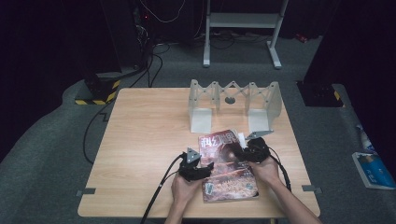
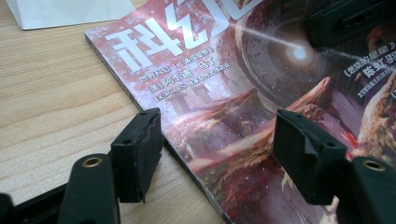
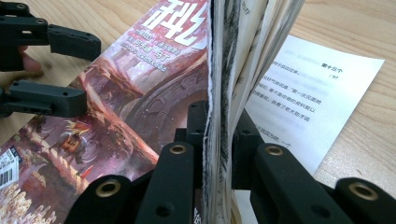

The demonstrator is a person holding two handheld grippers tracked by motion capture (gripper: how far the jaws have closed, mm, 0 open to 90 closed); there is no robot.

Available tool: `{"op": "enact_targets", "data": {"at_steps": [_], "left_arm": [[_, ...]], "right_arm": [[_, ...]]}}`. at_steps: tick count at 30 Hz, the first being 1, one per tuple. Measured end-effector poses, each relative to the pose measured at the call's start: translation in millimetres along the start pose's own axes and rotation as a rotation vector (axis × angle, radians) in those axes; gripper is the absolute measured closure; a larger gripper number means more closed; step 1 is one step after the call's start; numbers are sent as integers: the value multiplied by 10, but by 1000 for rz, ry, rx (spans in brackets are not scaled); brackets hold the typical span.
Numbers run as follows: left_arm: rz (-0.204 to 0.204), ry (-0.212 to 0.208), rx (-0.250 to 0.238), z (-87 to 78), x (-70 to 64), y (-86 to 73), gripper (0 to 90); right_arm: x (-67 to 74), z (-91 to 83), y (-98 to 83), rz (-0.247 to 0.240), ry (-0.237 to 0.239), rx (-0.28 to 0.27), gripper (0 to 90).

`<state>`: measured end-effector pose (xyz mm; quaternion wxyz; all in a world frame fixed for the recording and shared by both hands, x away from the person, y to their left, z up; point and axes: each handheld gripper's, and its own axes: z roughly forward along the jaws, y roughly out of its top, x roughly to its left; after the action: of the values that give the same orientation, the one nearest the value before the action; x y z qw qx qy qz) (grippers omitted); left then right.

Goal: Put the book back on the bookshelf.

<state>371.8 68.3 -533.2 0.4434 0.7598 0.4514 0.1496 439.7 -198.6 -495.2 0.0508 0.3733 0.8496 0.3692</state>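
A magazine (image 1: 227, 168) with a reddish cover lies on the wooden table (image 1: 140, 140) near its front right. My right gripper (image 1: 242, 153) is at the magazine's right edge. In the right gripper view, the right gripper (image 3: 218, 126) is shut on a wad of pages (image 3: 224, 70) with the cover, lifted on edge. A printed white page (image 3: 299, 93) lies flat beneath. My left gripper (image 2: 217, 140) is open and low over the magazine's (image 2: 224, 84) spine edge, one jaw above the table, the other above the cover. The left gripper (image 3: 91, 74) also appears at the far side of the cover.
A white folding rack (image 1: 233, 100) stands at the back of the table, just beyond the magazine. Black cables trail from both grippers toward the front edge. On the floor to the right lies a blue and white item (image 1: 373, 170). A metal frame (image 1: 243, 21) stands behind the table.
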Motion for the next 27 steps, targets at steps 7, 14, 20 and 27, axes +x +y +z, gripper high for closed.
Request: {"op": "enact_targets", "data": {"at_steps": [7, 14, 20, 27], "left_arm": [[-61, -28, 5, 8, 68, 40, 271], [-64, -12, 50, 31, 164, 132, 233], [-82, -25, 64, 55, 217, 177, 204], [-116, -43, 48, 79, 251, 189, 172]], "right_arm": [[17, -27, 5, -20, 17, -24, 826], [37, -78, 13, -24, 36, -56, 830], [40, -99, 15, -22, 47, -67, 832], [51, -133, 19, -22, 63, -84, 834]]}}
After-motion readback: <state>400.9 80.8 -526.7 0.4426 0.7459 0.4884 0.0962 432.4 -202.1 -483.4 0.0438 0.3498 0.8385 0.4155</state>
